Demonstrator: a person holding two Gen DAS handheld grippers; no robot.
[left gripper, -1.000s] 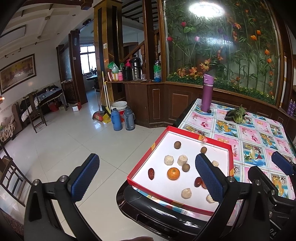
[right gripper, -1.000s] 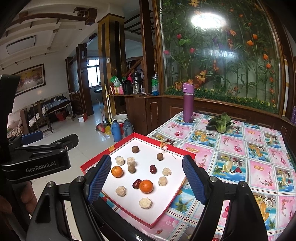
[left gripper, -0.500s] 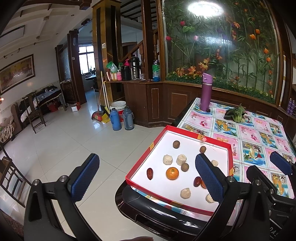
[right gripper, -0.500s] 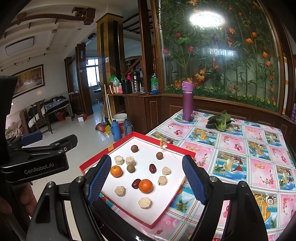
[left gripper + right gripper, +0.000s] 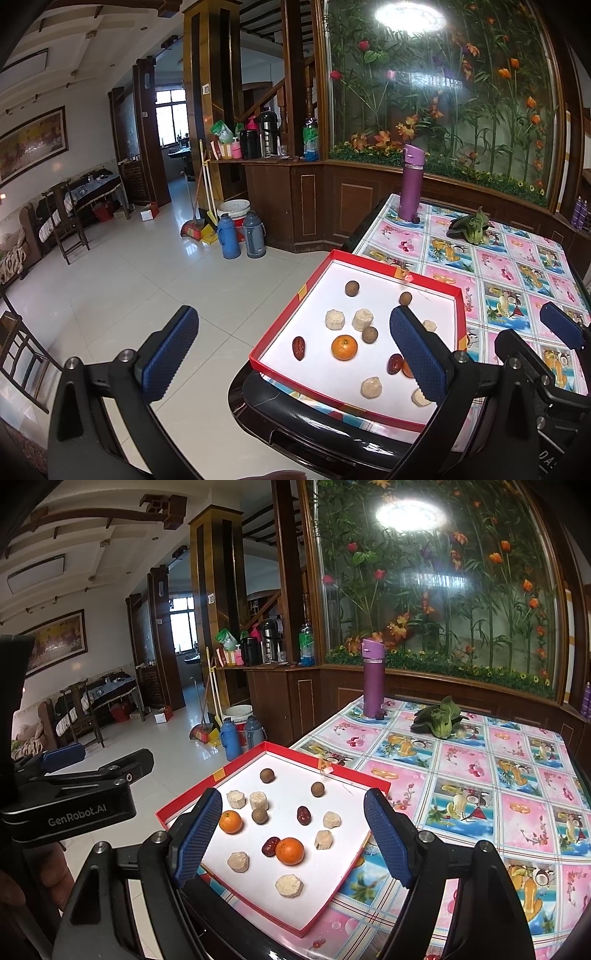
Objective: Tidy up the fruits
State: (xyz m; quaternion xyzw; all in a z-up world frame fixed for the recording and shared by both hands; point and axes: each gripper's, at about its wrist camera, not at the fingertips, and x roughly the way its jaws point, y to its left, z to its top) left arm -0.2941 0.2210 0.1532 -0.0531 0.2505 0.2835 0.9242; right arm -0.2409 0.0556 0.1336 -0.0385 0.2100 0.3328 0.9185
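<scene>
A red-rimmed white tray (image 5: 373,782) (image 5: 280,332) sits at the table's near left corner. It holds two oranges (image 5: 290,851) (image 5: 230,822), red dates (image 5: 303,815), brown round longans (image 5: 267,775) and several pale cut chunks (image 5: 289,885), all scattered. My right gripper (image 5: 291,845) is open and empty, held above the tray's near edge. My left gripper (image 5: 295,358) is open and empty, left of the tray, its right finger (image 5: 417,354) over the tray.
A purple bottle (image 5: 373,679) and a leafy green vegetable (image 5: 439,720) stand at the far side of the patterned tablecloth (image 5: 480,775). Blue and grey thermoses (image 5: 240,236) stand on the tiled floor to the left. A wooden cabinet wall runs behind.
Both grippers have drifted only slightly; the tray and fruits have not moved.
</scene>
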